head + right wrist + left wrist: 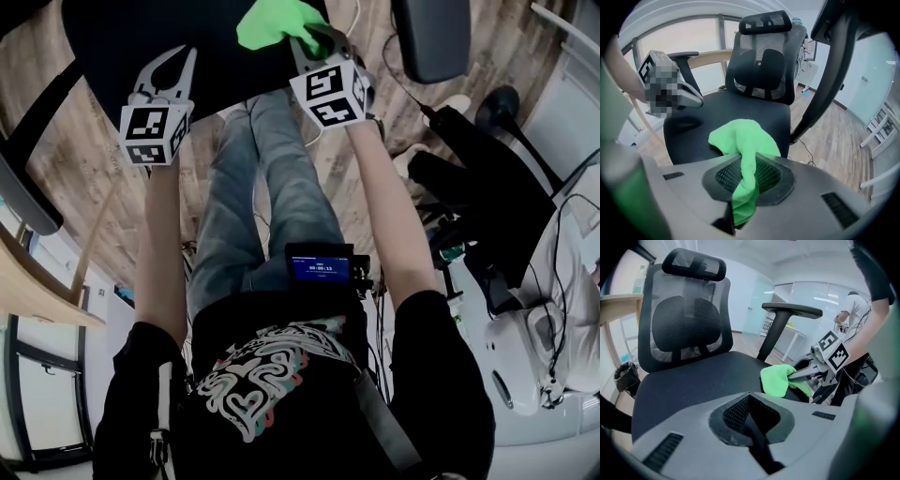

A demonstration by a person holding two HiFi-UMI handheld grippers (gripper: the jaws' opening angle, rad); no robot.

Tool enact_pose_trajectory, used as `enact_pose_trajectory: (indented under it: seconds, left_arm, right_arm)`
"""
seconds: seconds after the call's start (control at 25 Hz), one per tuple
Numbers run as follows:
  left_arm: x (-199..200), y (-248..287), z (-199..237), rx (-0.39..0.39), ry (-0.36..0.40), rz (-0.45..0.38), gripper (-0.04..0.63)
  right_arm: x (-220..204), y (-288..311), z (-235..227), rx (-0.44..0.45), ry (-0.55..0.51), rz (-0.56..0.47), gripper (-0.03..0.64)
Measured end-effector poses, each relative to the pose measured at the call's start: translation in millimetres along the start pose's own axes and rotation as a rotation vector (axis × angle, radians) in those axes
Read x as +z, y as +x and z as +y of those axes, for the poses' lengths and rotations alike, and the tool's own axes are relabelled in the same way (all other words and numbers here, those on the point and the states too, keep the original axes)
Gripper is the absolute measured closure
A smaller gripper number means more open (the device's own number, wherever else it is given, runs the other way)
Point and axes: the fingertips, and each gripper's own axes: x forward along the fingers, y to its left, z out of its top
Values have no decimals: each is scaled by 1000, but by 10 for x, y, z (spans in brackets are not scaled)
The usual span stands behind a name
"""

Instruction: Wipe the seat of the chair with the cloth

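Right gripper (317, 42) clamps the green cloth (272, 22) — bunched ahead on the chair seat (122, 33); left gripper (183, 60) closed, empty.

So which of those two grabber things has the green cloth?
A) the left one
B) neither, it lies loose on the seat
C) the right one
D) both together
C: the right gripper's jaws are shut on the green cloth over the chair seat, while the left gripper holds nothing.
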Motion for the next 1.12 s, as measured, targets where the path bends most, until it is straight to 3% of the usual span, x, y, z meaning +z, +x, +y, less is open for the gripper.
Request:
enact_pose_trajectory:
  seconds: [0.4, 0.56, 1.12]
  left_arm:
    - [-148, -154, -27, 29, -34, -1, 594]
    - [-165, -193, 29, 58, -14, 0, 594]
    - [-352, -404, 201, 146, -112, -8, 594]
  right_arm:
    - [31, -18, 58, 33, -53, 18, 560]
    - [43, 19, 65, 38, -136, 31, 560]
    - [248, 199, 148, 90, -268, 30, 560]
